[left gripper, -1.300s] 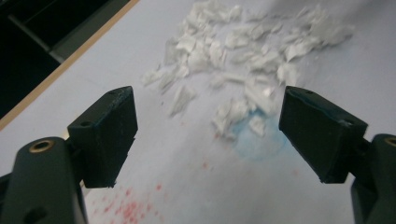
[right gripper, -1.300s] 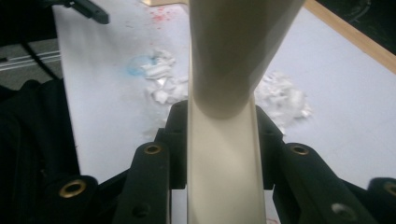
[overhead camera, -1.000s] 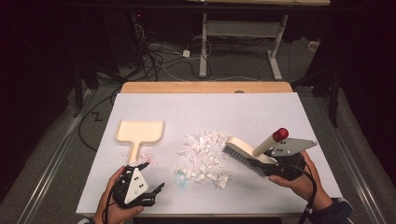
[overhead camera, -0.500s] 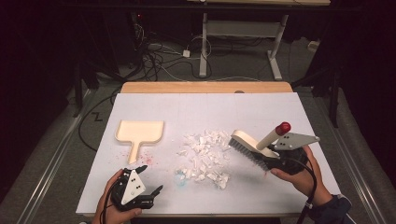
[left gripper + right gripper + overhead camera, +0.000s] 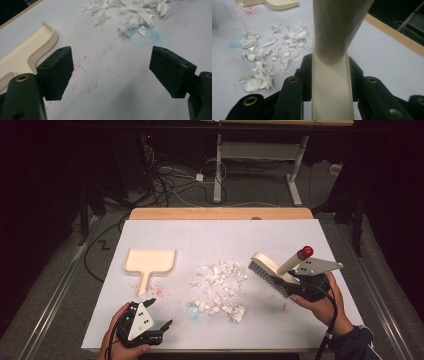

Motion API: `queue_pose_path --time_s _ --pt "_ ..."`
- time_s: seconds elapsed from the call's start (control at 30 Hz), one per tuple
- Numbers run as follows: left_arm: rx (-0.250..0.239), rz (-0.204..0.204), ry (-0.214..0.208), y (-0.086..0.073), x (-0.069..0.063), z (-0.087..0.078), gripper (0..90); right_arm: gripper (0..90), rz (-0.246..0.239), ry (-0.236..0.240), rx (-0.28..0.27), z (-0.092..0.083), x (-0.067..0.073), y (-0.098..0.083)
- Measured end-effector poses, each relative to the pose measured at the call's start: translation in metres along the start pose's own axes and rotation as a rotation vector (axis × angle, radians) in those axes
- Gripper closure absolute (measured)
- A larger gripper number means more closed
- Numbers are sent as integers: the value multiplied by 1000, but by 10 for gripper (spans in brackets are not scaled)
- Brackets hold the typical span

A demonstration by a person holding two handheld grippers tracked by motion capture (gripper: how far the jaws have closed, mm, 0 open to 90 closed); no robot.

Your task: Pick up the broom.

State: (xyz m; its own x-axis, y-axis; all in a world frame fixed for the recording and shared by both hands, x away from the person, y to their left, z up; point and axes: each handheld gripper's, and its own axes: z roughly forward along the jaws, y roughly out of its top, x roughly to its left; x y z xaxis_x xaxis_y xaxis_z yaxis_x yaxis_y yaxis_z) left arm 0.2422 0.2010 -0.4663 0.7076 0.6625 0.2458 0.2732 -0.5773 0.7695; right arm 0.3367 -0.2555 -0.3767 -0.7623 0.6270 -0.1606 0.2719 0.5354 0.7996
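My right tool (image 5: 295, 282) is clamped on the cream plastic hand brush (image 5: 272, 270), bristles raised just right of the pile of white paper scraps (image 5: 220, 287) on the white desk (image 5: 225, 237). My left tool (image 5: 162, 327) gapes wide, empty, near the cream dustpan (image 5: 149, 261).

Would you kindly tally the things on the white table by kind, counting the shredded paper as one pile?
Brush: 1, held in the right claw
Dustpan: 1
Pile of paper scraps: 1
Total: 3
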Motion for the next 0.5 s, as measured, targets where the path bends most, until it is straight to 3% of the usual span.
queue_pose_path --time_s 0.5 --pt "16 2 -6 -1 -2 0 184 675 14 -42 7 8 -12 -1"
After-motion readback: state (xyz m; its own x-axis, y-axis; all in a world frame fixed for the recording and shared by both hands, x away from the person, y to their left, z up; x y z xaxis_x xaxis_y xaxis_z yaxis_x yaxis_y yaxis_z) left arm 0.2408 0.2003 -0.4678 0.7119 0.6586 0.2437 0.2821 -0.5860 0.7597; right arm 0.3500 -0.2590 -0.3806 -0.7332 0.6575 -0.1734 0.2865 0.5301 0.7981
